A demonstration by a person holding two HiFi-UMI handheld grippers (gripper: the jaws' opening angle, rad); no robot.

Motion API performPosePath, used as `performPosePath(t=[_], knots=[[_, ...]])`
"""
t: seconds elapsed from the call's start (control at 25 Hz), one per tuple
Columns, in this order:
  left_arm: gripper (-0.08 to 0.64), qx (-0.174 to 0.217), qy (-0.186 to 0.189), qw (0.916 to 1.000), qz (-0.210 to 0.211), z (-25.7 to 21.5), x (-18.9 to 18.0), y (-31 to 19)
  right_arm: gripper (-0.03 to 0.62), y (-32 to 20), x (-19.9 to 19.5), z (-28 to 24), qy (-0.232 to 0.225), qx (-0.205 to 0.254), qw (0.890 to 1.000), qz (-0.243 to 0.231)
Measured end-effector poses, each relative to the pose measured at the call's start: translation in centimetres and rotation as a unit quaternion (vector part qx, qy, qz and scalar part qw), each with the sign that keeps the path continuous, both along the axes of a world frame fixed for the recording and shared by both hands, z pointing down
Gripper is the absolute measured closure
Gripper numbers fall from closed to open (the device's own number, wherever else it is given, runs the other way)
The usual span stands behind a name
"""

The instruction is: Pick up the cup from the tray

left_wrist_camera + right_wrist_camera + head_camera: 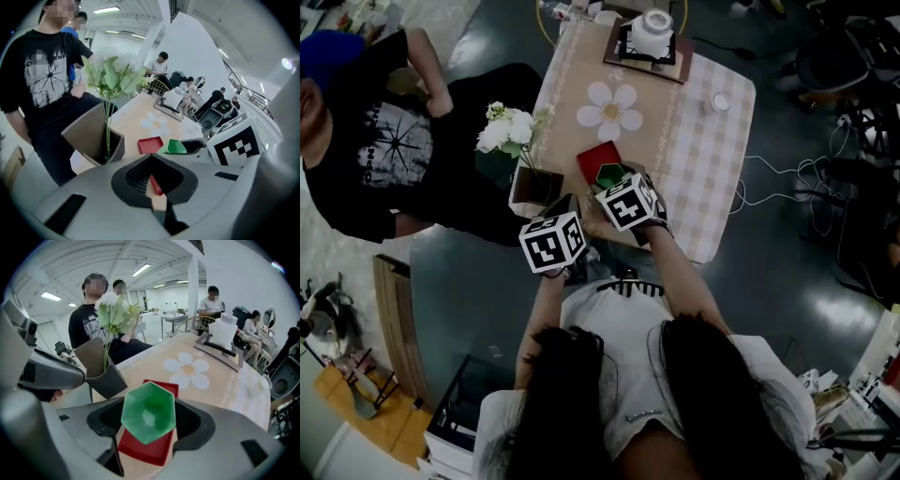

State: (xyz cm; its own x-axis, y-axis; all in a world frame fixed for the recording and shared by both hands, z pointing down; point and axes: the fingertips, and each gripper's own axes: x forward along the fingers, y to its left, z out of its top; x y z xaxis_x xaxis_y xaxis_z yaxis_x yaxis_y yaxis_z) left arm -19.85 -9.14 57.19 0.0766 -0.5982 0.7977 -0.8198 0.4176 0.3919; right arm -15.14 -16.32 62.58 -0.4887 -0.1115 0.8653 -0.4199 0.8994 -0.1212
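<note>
A green hexagonal cup (pixel 148 412) sits between the jaws of my right gripper (pixel 143 453), its mouth facing the camera, and the pads meet its sides. Right behind the cup lies the red tray (pixel 143 451). From the head view the cup (pixel 610 175) is on the tray (pixel 593 157) at the near edge of the table, under the right gripper (pixel 617 187). My left gripper (pixel 570 208) hangs just left of it, near the vase. Its fingers (pixel 158 206) are together with nothing in them. In the left gripper view, the cup (pixel 178 146) is beside the tray (pixel 150 144).
A brown square vase (pixel 534 187) with white flowers stands left of the tray. A person in a black T-shirt (pixel 384 150) stands by the table's left side. A white pot on a dark tray (pixel 652 36) sits at the far end. Cables (pixel 769 183) lie on the floor to the right.
</note>
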Motion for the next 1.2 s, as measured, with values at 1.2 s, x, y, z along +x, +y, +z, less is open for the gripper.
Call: performPosePath(t=[1.2], knots=[[0.552,0.010,0.000,0.9904,0.138,0.4,9.0,-5.6,0.276,-4.8,15.1,0.6,0.032,0.010,0.985,0.167]])
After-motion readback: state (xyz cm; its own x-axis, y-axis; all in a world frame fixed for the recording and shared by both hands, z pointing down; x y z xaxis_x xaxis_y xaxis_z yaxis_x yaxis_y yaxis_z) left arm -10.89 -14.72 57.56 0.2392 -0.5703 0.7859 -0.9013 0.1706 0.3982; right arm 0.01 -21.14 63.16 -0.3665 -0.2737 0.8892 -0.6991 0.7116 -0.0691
